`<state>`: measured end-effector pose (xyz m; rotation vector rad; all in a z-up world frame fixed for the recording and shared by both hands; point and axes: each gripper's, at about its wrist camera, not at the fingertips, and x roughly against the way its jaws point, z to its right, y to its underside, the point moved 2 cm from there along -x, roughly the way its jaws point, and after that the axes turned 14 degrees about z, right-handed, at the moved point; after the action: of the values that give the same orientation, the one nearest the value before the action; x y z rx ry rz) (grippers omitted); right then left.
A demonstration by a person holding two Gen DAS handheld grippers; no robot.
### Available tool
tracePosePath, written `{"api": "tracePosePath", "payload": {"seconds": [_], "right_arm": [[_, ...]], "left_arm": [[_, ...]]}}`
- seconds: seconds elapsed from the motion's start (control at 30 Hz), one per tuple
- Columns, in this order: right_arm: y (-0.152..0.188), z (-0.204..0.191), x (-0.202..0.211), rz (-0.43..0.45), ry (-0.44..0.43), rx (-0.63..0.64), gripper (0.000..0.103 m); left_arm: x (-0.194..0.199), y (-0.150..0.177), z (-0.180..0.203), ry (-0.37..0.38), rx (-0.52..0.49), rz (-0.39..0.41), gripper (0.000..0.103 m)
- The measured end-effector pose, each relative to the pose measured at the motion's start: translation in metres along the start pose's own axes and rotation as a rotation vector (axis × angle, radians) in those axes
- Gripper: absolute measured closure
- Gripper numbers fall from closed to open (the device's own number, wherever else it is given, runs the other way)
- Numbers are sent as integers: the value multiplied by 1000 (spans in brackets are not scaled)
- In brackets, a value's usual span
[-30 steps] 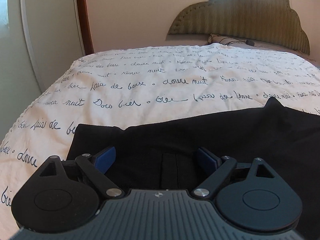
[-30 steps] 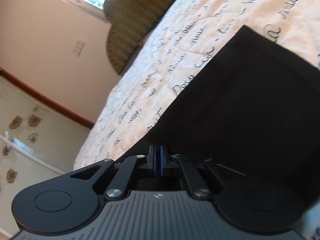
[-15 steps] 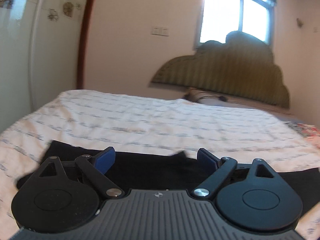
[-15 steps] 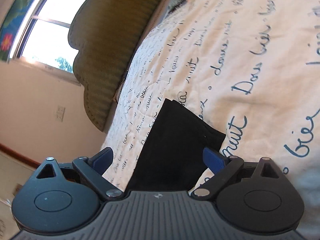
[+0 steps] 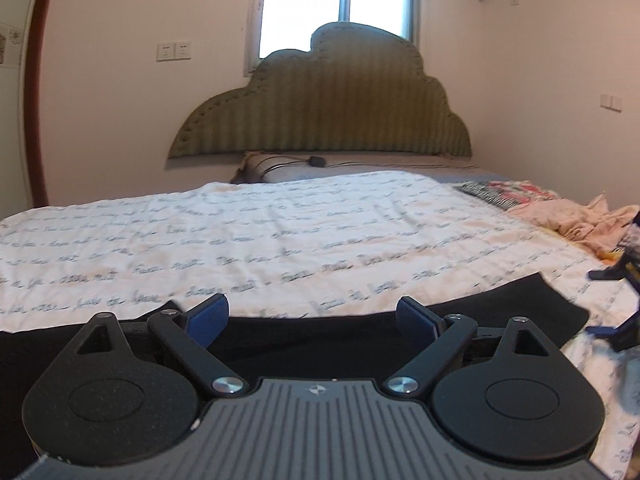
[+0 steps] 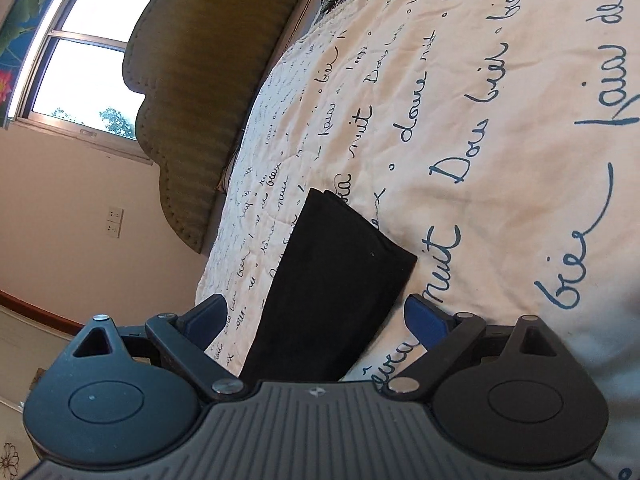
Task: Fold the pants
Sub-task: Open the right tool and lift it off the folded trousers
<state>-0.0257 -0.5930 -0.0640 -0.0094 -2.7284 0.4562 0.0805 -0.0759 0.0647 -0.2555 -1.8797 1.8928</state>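
Nearest the cameras, the left gripper point(image 5: 312, 316) and the right gripper point(image 6: 316, 318) both stand wide apart with nothing between their blue pads, which suits a pause between folds. Just beyond them the black pants point(image 6: 332, 280) lie flat as a long strip on the script-printed bedspread point(image 5: 280, 232), seemingly laid out for the next fold. Farther off, the green headboard point(image 5: 332, 104) stands below the window point(image 5: 332, 0).

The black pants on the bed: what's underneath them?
The black pants lie flat on a white quilt printed with blue handwriting, which shows all around them. The quilt directly beneath is covered, so anything between the folded layers cannot be seen.
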Motion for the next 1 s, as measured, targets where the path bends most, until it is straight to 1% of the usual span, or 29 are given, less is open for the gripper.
{"api": "tracePosePath", "payload": {"seconds": [0.1,0.2,0.23,0.27,0.3,0.33,0.37,0.4,0.5,0.57,0.63,0.7,0.77,0.83,0.9,1.0], "right_arm": [[-1,-2,-8,20,-2,-11,5],[3,-8,-17,34,-1,15,6],[7,-12,-19,37,0,42,11],[10,-15,-19,42,-8,63,18],[13,-16,-20,39,-17,76,41],[14,-13,-22,24,-10,69,52],[14,-8,-24,21,6,45,53],[14,-2,-23,37,-2,11,55],[12,10,-20,72,-50,-82,55],[13,9,-24,65,-46,-73,55],[13,4,-29,68,-31,-28,56],[11,2,-30,99,-19,-19,56],[10,0,-34,113,-14,-17,57],[14,-5,-42,92,25,57,92],[19,-6,-48,85,61,113,94],[15,-6,-47,85,45,91,93]], "left_arm": [[-9,-1,14,32,-5,-5,10],[-18,2,24,57,1,-38,10],[-20,3,26,64,5,-52,10],[-23,4,28,70,11,-68,10],[-26,5,30,75,19,-83,10],[-29,7,31,84,31,-102,9],[-31,7,33,92,43,-124,9],[-34,8,34,93,54,-141,10],[-42,10,38,96,81,-165,9],[-51,11,43,108,112,-186,9],[-65,11,50,136,153,-236,9],[-83,10,63,162,181,-287,9],[-101,5,77,182,191,-321,9],[-118,0,93,196,190,-344,9],[-136,-3,111,210,164,-377,9],[-154,-3,133,196,120,-399,10]]}}
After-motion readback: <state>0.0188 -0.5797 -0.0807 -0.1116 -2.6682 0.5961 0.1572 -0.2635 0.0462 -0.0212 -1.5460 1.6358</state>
